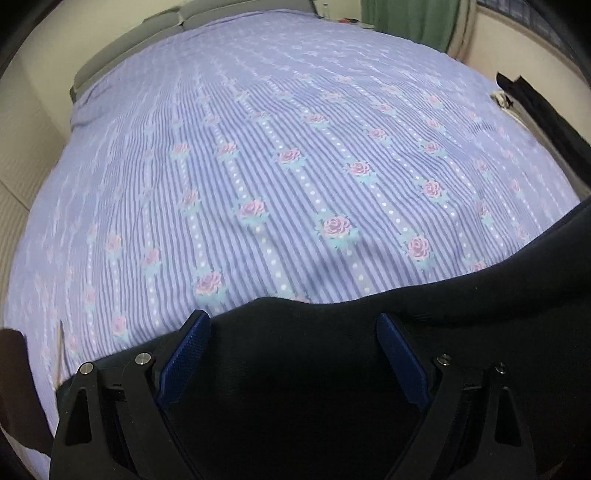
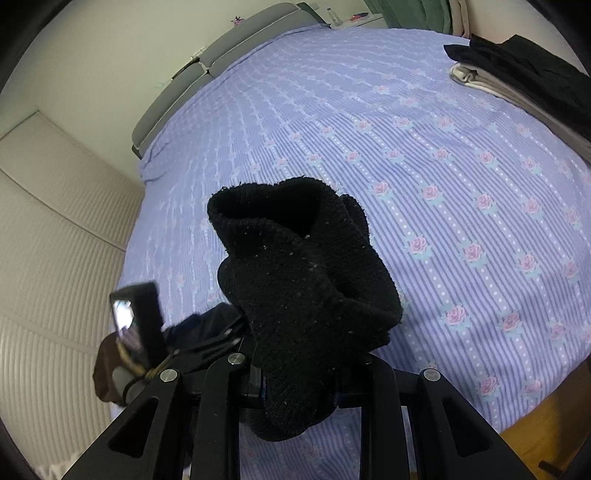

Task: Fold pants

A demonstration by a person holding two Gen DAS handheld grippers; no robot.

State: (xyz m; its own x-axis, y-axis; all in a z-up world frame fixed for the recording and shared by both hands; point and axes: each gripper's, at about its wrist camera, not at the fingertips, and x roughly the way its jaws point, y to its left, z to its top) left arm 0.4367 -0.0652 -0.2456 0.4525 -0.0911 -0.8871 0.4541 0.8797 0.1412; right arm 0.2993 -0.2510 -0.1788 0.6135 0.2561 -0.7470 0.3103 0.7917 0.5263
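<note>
1. Left wrist view: left gripper spread wide, empty, over black pants on the bedspread.
2. Right gripper clamps the pants' hem above the bedspread.
3. Judged soft, limp, light; take the edges.

A home bedroom, shown by a wide bed under a lilac striped bedspread printed with pink roses, a grey padded headboard, green curtains, pale walls and folded clothes stacked at the bed's edge.
</note>
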